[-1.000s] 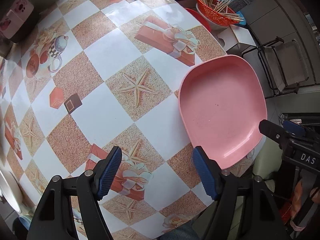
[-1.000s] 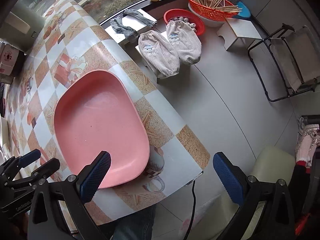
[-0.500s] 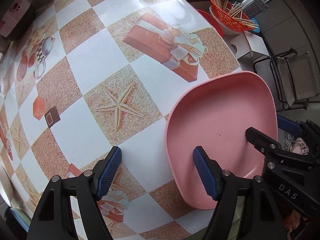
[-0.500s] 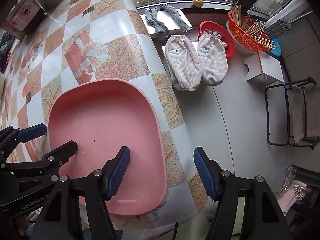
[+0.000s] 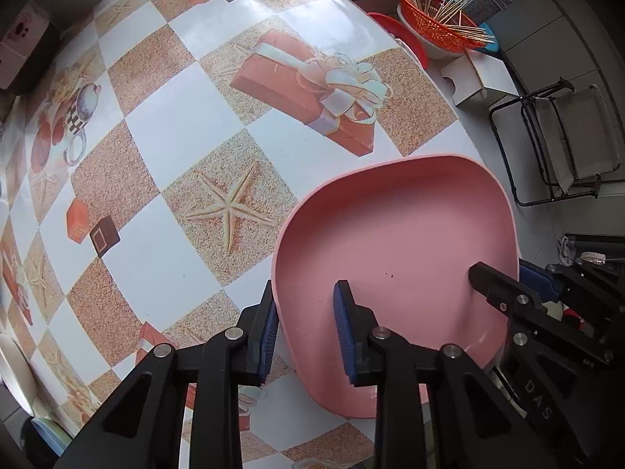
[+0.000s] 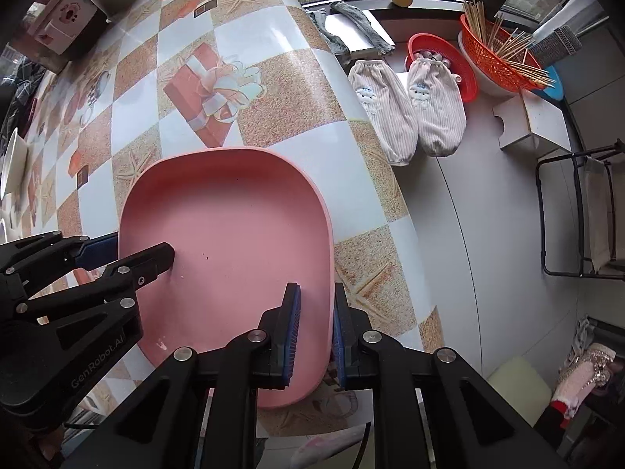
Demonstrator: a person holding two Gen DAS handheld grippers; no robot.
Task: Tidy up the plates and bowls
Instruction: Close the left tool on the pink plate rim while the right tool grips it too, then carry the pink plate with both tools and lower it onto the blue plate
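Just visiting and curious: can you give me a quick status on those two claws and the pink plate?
Left gripper straddling pink plate near-left rim. Right gripper closed on right rim. Plate on checkered table, near its edge. Nothing in the way.

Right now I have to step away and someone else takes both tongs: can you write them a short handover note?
Left tongs: closing astride the pink plate's left rim, one finger outside, one inside; the jaws are not fully shut.
Right tongs: shut on the plate's right rim.
Plate: near the table's right edge; whether it is lifted cannot be told.
Done: both tongs set on the plate.
Left: finish the left grip, carry the plate to its place. A white dish shows at the far left.
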